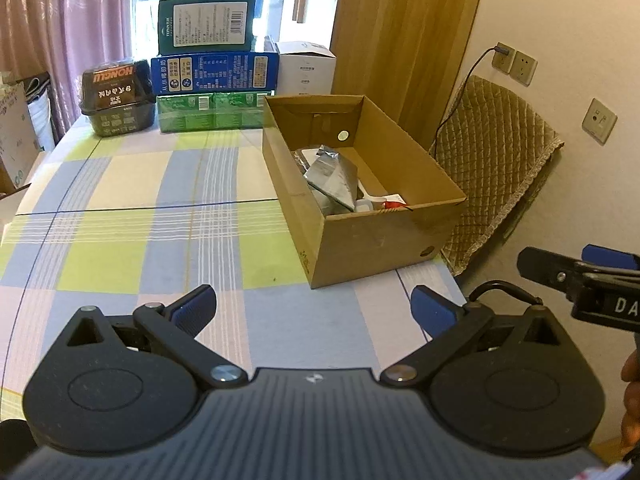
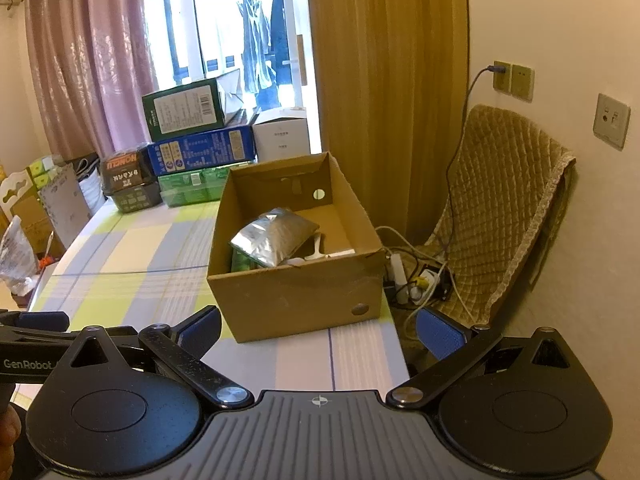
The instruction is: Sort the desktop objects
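Both tongs spread wide, nothing between the blue pads. Left tongs (image 1: 314,308) hover low over the near edge of the checked surface (image 1: 140,200); right tongs (image 2: 318,330) sit beside them at the same edge, right pad hanging past the surface's side over the floor. In the left view the right tool shows only as a black finger with blue pad at the right border.

Open cardboard box (image 1: 384,236) stands on the surface near its right edge, just ahead of both tongs. Inside: a silver foil pouch (image 2: 274,240) on top, a green packet (image 2: 242,262) under it at the near-left corner, some white items toward the near wall, one with a red bit (image 1: 394,200). Can't tell what those are.

Far end of the surface: stack of cartons (image 1: 214,80) in green, blue and dark green, a dark lidded food tub (image 1: 116,98) to their left, a white box (image 1: 306,66) to their right. Surface between stack and tongs carries only the cardboard box.

Quilted chair (image 2: 504,200) against the wall on the right, cables and a power strip (image 2: 416,276) on the floor below it.
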Available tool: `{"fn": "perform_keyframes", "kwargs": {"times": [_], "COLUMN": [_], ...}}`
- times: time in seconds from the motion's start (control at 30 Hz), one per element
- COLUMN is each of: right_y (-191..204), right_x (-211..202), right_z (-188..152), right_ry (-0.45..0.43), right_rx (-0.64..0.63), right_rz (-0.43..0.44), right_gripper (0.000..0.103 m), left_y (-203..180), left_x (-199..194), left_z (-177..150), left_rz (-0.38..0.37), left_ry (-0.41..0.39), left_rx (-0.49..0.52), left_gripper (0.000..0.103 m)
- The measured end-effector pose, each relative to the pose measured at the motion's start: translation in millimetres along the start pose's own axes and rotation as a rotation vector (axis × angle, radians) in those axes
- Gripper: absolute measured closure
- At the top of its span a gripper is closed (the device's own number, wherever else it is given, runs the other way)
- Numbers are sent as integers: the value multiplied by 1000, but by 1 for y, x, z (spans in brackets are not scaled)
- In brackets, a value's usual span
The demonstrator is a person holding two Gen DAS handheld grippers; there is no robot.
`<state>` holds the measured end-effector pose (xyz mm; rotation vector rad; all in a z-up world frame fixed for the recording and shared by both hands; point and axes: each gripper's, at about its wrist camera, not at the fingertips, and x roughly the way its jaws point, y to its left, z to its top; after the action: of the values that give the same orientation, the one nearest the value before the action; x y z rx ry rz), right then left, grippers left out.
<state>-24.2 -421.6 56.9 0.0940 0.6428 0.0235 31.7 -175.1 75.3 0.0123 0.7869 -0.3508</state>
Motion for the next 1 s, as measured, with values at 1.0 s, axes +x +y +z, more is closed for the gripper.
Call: {"fn": "perform_keyframes", "kwargs": {"times": [1.0], "right_y": [-3], "right_x": [5], "right_z": [-7], "right_ry": [31], "right_rx": [0], "right_rz": [4], "right_gripper": [2], "left_y": [-5], "left_x": [6], "left_z": [1], "left_rz": [-5], "left_ry": [4], "left_rx": [7], "left_gripper": [1]}}
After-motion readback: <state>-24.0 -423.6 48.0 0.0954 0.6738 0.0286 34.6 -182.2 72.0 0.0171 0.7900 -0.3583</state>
